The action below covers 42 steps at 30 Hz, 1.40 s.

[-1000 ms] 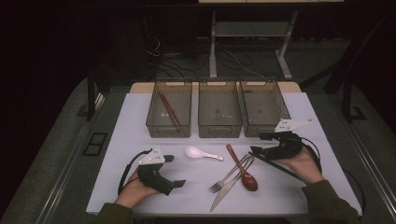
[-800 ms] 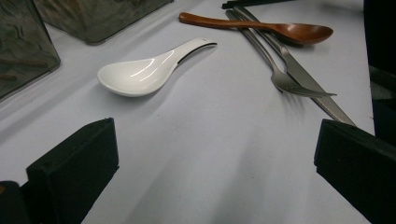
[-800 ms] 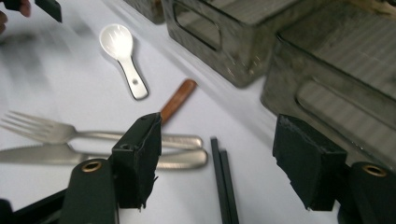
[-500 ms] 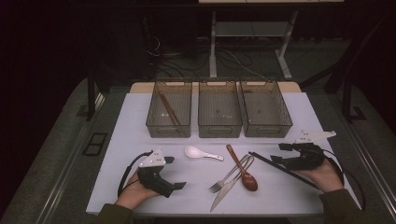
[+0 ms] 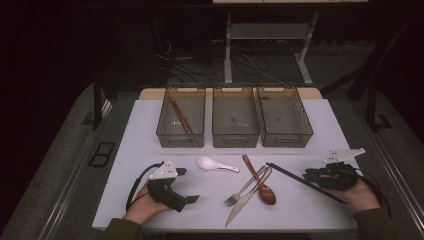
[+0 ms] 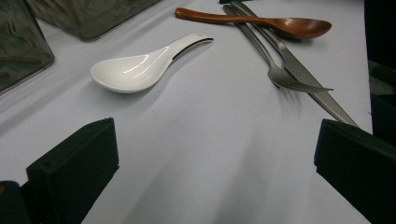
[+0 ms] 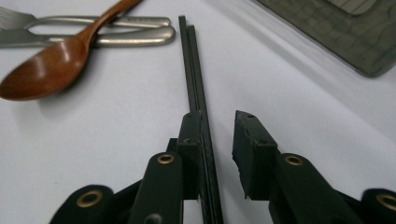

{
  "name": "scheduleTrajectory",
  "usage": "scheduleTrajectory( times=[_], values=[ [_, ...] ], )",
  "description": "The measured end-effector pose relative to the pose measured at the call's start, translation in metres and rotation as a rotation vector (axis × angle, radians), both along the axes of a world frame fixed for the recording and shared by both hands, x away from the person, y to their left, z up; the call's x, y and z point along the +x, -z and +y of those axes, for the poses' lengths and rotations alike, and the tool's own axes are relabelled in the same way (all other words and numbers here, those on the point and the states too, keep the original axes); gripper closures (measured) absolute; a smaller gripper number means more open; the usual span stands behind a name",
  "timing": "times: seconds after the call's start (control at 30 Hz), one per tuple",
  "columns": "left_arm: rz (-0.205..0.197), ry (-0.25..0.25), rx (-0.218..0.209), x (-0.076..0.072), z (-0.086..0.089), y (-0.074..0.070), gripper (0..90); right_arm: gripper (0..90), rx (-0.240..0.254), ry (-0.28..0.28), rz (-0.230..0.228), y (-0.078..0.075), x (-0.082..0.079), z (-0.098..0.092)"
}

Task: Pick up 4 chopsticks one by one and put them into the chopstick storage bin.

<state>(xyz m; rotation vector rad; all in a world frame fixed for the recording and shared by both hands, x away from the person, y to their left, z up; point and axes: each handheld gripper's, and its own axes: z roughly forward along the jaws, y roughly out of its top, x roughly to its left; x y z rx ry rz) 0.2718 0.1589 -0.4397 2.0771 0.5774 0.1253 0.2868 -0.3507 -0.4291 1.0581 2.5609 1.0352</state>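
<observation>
Our right claw [image 7: 219, 140], its jaws just narrowed around the black chopsticks [image 7: 192, 65] lying right of the wooden spoon [image 7: 51, 65] but not yet pinching, should grip this light, stiff, slippery pair near its end; the left claw [image 6: 215, 163] rests wide.

No readable text, label, brand, number or sign anywhere on bins, cutlery, chopsticks, tools or desk.
</observation>
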Motion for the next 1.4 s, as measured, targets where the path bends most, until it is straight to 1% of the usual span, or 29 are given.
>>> scheduleTrajectory(
  times=[0.03, 0.17, 0.23, 0.3, 0.4, 0.5, 0.93, 1.07, 1.2, 1.23, 1.37, 1.4],
  values=[
    [0.000, 0.001, 0.001, 0.000, 0.000, 0.000, 0.0, 73.5, -0.009, 0.007, 0.005, 0.001, 0.000, 0.000],
    [-0.001, 0.003, 0.001, 0.000, 0.000, 0.000, 0.0, 76.4, -0.027, -0.007, 0.014, 0.004, 0.001, -0.001],
    [0.000, 0.002, 0.001, 0.000, 0.000, 0.000, 0.0, 79.2, -0.037, -0.017, 0.027, 0.005, 0.001, 0.000],
    [0.000, 0.002, 0.000, 0.000, 0.000, 0.000, 0.0, 79.5, -0.048, -0.023, 0.033, 0.006, 0.001, 0.000],
    [-0.001, 0.004, 0.002, 0.000, 0.000, 0.000, 0.0, 80.3, -0.046, -0.027, 0.044, 0.007, 0.001, 0.000],
    [-0.001, 0.003, 0.002, 0.000, 0.000, 0.000, 0.0, 80.9, -0.055, -0.032, 0.049, 0.007, 0.002, 0.000],
    [-0.002, 0.005, 0.005, 0.000, 0.000, 0.000, 0.0, 81.9, -0.076, -0.024, 0.052, 0.011, 0.004, -0.002],
    [-0.001, 0.004, 0.004, 0.000, 0.000, 0.000, 0.0, 82.9, -0.075, -0.027, 0.054, 0.012, 0.005, -0.003],
    [0.001, 0.004, 0.005, 0.000, 0.000, 0.000, 0.0, 83.5, -0.076, -0.033, 0.050, 0.013, 0.005, -0.003],
    [0.001, 0.004, 0.006, 0.000, 0.000, 0.000, 0.0, 84.0, -0.080, -0.043, 0.039, 0.013, 0.005, -0.003],
    [-0.001, 0.005, 0.006, 0.000, -0.001, 0.000, 0.0, 85.8, -0.092, -0.050, 0.036, 0.012, 0.005, -0.002],
    [0.000, 0.005, 0.006, 0.000, -0.001, 0.000, 0.0, 85.9, -0.097, -0.055, 0.028, 0.012, 0.005, -0.002]
  ],
)
